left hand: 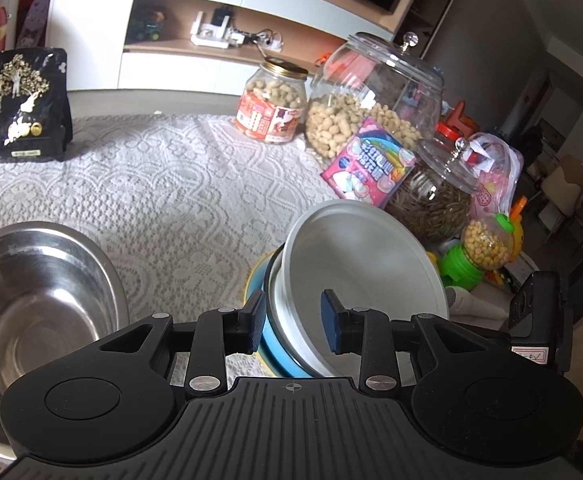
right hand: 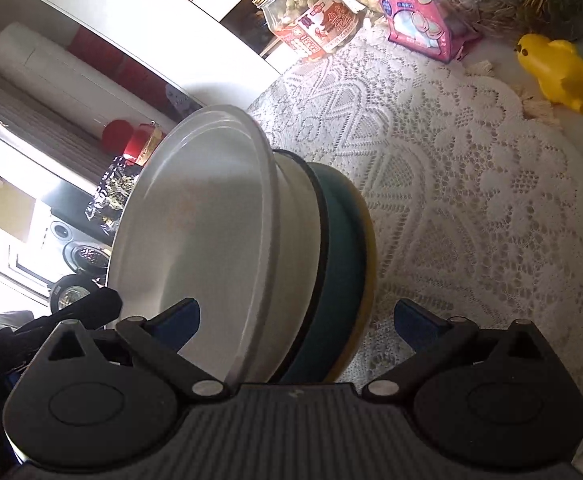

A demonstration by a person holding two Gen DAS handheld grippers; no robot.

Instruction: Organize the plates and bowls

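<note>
Plates and bowls were nested in one stack on the lace tablecloth (left hand: 151, 184), and in the left wrist view the white bowl (left hand: 363, 264) sat tilted on top of the blue dish (left hand: 275, 356), with the left gripper (left hand: 293, 326) straddling the stack's near rim, its jaws partly apart and no firm pinch visible, and a steel bowl (left hand: 39, 288) just left. In the right wrist view the right gripper (right hand: 295, 324) stood wide apart around the white bowl (right hand: 195, 232), teal dish (right hand: 339, 264) and yellow dish (right hand: 367, 280), gripping nothing. Since that top bowl leaned, a nudge from either jaw could probably have slid it off toward the jars (left hand: 375, 92).
</note>
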